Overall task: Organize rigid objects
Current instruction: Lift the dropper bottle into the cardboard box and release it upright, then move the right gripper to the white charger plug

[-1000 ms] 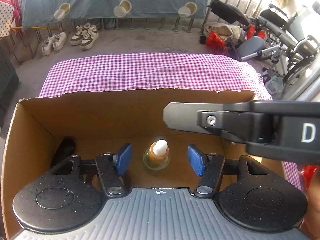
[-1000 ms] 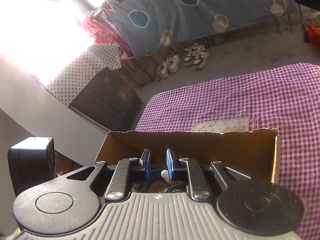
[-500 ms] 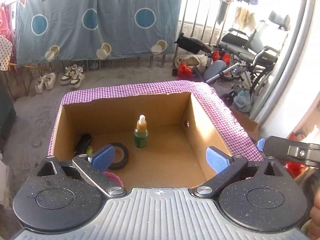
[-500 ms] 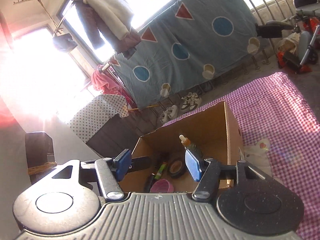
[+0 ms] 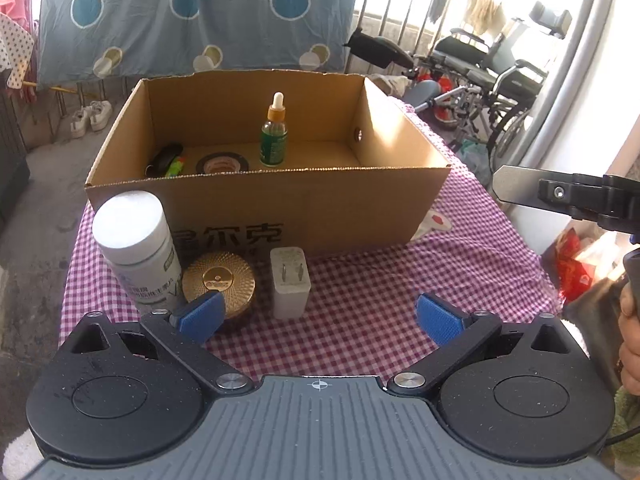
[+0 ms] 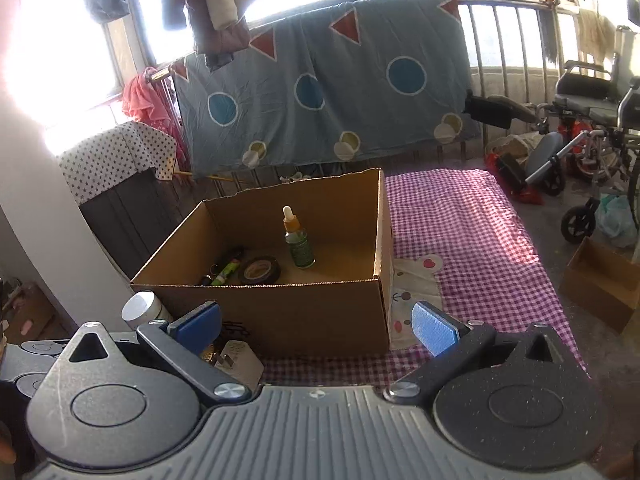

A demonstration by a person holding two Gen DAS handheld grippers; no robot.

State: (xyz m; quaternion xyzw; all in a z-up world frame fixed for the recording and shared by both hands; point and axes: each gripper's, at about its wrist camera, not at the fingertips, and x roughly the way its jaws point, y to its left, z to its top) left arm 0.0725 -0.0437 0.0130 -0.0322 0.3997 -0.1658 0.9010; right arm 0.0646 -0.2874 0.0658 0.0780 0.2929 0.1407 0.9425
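The left gripper (image 5: 320,318) stands wide with nothing between its blue pads. The right gripper (image 6: 316,330), its jaws just opened, is also spread and empty. At eleven o'clock of the left gripper sit a gold round tin (image 5: 219,282), a white plug adapter (image 5: 290,282) and a white bottle (image 5: 136,246) with small green print too blurred to read. At twelve, the cardboard box (image 5: 320,216) bears the printed characters "尔克" and holds an upright dropper bottle (image 5: 273,132) and a tape roll (image 5: 221,163).

both tongs (image 5: 319,317) (image 6: 315,327) opened, empty; withdrawn from box (image 5: 280,216)
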